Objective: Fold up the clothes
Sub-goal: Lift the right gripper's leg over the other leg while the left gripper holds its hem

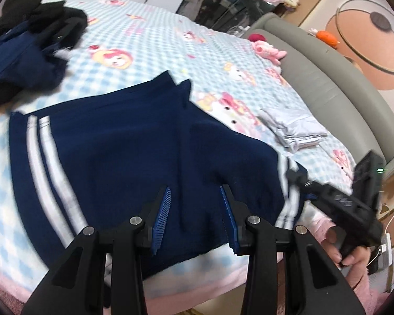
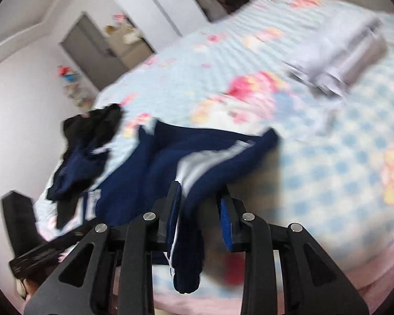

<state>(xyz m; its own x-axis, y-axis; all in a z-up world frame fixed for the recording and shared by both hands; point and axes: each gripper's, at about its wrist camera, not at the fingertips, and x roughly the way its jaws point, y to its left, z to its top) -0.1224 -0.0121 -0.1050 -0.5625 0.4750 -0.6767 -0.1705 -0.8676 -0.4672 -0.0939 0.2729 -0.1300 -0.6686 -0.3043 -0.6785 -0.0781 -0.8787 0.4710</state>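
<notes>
- On the blue-checked cartoon bedsheet (image 1: pixel 149 39), the navy white-striped fleece garment (image 1: pixel 118 157) lies spread flat near the bed's edge, ready for folding.
- The left claw (image 1: pixel 195 218) hovers spread above its near hem, gripping nothing.
- The right claw (image 2: pixel 201 220) stands parted around a hanging striped corner; whether its pads press is unclear.
- A folded pale-grey garment (image 1: pixel 294 128) sits apart, evidently finished.

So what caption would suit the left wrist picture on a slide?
Open left claw above navy striped trousers spread on a checked cartoon bedspread, folded pale garment nearby.
</notes>
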